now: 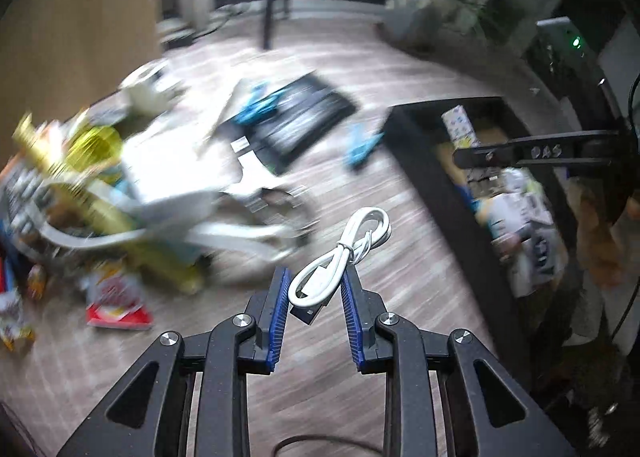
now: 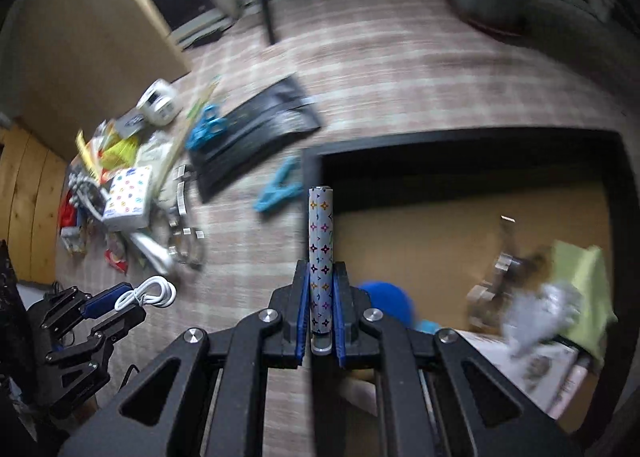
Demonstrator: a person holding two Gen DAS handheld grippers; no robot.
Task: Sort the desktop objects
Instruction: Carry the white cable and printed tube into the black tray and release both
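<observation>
Only the right wrist view shows the patterned tube point(image 2: 320, 257) held.

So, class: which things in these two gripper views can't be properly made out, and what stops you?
- Left wrist view: clutter pile smeared by motion blur; single items unreadable.
- Left wrist view: cable plug end partly behind the left gripper fingers.
- Right wrist view: box contents blurred, its right side cut by the lens edge.
- Right wrist view: patterned tube base hidden in the right gripper.
</observation>
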